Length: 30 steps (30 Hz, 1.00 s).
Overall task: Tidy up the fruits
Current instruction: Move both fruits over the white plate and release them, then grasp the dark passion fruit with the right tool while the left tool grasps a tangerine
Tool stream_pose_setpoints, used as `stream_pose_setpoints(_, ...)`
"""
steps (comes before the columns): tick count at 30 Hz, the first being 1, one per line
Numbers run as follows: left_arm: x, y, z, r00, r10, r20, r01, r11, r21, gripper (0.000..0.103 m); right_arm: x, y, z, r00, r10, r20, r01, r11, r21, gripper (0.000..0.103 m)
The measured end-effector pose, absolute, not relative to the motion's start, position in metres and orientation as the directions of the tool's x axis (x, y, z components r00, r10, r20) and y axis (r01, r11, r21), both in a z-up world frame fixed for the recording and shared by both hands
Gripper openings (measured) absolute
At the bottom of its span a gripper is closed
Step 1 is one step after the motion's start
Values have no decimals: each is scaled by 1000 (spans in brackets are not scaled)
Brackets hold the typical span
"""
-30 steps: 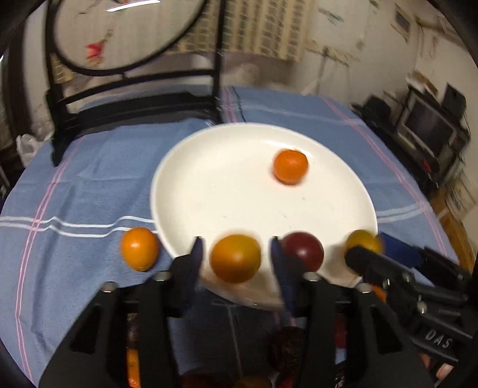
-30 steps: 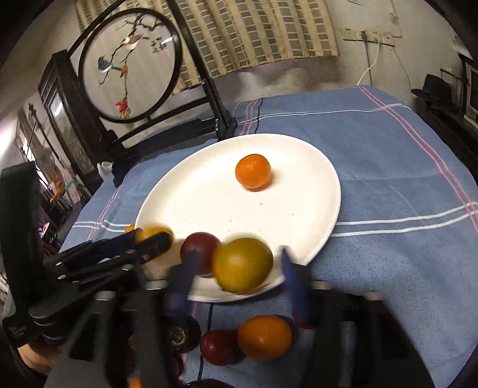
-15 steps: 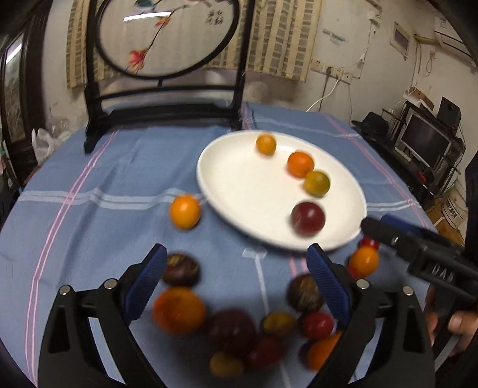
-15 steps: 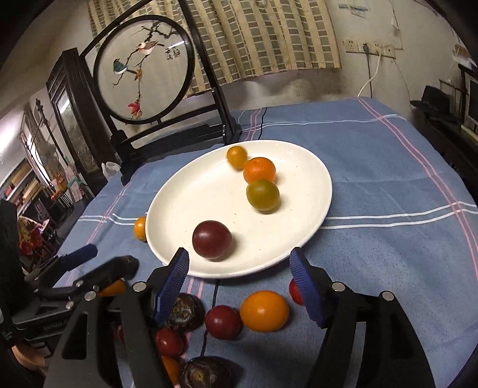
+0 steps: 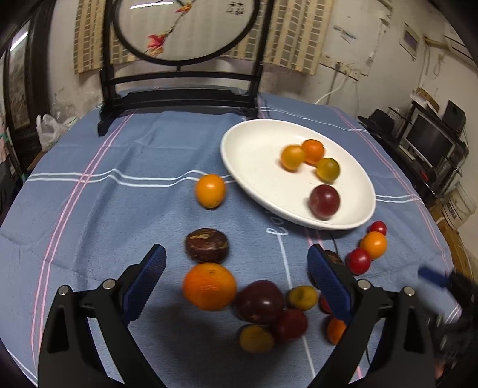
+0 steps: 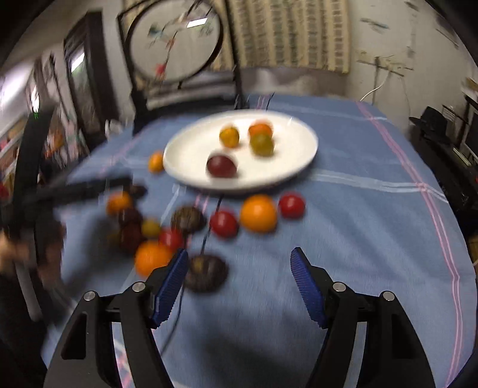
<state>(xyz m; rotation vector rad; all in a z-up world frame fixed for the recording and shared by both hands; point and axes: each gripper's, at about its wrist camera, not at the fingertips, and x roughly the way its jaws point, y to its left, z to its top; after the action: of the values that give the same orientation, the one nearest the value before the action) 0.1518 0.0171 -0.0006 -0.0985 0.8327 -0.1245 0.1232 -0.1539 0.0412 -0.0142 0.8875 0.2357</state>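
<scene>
Just bare tablecloth (image 6: 358, 232) beside plate (image 6: 310, 140)

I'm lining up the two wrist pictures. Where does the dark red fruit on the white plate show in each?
Left wrist: dark red fruit right of centre, at the plate's near rim.
Right wrist: it sits above centre, blurred, near the rim.
Shared landmark: the white plate.

- The round white picture screen in a black frame (image 5: 185, 29) has small dark writing near its top (image 5: 236, 6), but it is too small and blurry to read.
- No other words, numbers or signs can be read.
</scene>
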Motion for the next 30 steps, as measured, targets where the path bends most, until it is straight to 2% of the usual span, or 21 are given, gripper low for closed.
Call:
stream_pose_setpoints(6, 155, 26, -2, 662, -148, -734, 40, 986, -163, 93, 113, -130, 20, 528, 142, -837, -280, 960, -14, 70)
stream_pose_setpoints(15, 160, 23, -9, 636, -154, -756, 43, 986, -164, 93, 142, -109, 8, 521, 95, -848, -287, 955, -69, 70)
stream_pose_setpoints(16, 159, 23, -9, 633, -162, -757, 46, 984, -172, 93, 143, -107, 7, 520, 92, -849, -291, 954, -75, 66)
stream_pose_setpoints(17, 160, 23, -9, 630, -172, -757, 50, 982, -181, 93, 146, -106, 4, 515, 98, -852, -301, 951, -72, 63)
stream_pose_setpoints(19, 160, 23, -10, 626, -184, -758, 54, 980, -193, 93, 147, -104, 5, 517, 133, -846, -315, 948, -43, 48)
stream_pose_setpoints(30, 162, 16, -16, 619, -148, -771, 56, 988, -145, 93, 152, -136, 10, 559, 223, -798, -221, 968, 116, 48)
